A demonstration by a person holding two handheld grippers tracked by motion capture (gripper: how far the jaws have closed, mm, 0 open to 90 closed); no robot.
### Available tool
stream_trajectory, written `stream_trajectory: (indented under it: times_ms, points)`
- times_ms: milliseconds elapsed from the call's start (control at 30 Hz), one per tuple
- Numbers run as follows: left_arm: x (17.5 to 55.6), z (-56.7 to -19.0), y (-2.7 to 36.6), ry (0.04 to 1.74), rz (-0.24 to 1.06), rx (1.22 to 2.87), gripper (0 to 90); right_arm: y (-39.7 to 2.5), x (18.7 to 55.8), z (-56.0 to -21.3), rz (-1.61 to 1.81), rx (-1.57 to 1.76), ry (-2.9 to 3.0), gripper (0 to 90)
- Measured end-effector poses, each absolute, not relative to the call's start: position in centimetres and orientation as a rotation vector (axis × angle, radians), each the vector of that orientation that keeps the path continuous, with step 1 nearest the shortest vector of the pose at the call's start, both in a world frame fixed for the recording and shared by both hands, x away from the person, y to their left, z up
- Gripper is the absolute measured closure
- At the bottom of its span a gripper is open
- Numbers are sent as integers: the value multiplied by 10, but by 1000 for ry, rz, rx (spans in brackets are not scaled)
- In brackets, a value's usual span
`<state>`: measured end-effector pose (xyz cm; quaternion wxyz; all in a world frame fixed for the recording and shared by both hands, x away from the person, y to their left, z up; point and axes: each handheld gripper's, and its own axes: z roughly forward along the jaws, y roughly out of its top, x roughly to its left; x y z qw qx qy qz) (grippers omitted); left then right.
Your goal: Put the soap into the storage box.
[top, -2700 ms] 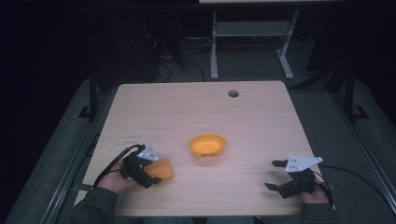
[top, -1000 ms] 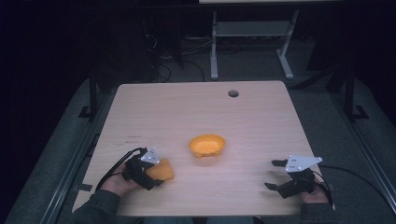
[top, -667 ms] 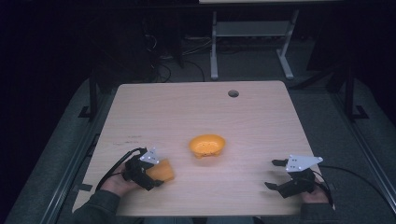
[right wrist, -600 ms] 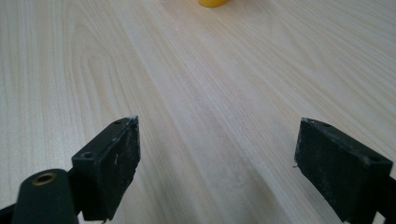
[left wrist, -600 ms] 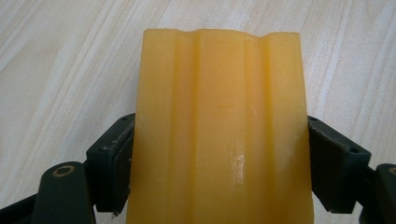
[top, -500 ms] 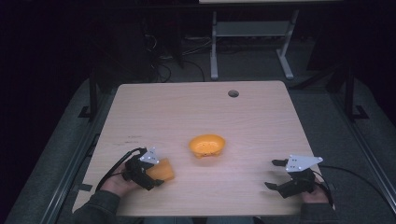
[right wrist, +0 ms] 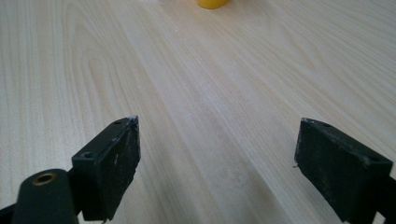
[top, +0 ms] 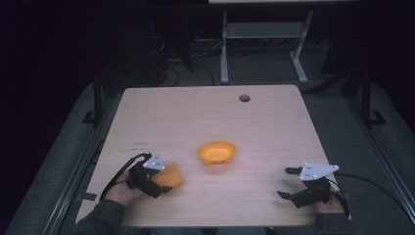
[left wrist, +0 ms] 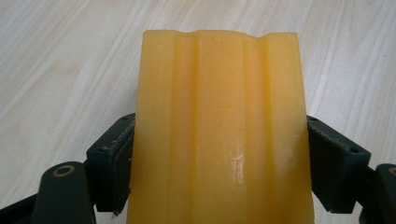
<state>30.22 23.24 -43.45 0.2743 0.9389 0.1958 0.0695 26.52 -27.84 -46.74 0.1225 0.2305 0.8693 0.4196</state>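
Leftmost, the left gripper (top: 164,182) clamps an orange ribbed block (left wrist: 219,135) at the table's (top: 205,117) near-left edge, its grooves and long axis running straight out between the jaws. Midway sits an orange bowl (top: 217,152). Rightmost, the right gripper (top: 289,182) gapes wide, empty.

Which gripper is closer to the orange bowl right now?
Left. The left gripper, shut on the orange block, sits just left of the orange bowl; the right gripper, open, is farther off to its right.

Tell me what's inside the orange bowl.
The orange bowl looks empty: its speckled inner floor shows in the high view. The near rim hides a strip of the inside.
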Motion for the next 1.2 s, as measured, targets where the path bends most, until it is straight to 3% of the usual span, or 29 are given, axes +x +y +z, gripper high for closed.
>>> stream_trajectory:
  times_ms: [1200]
  points:
    - [327, -396, 213, 440, 177, 2535, 210, -281, 265, -469, 1245, 690, 2526, 135]
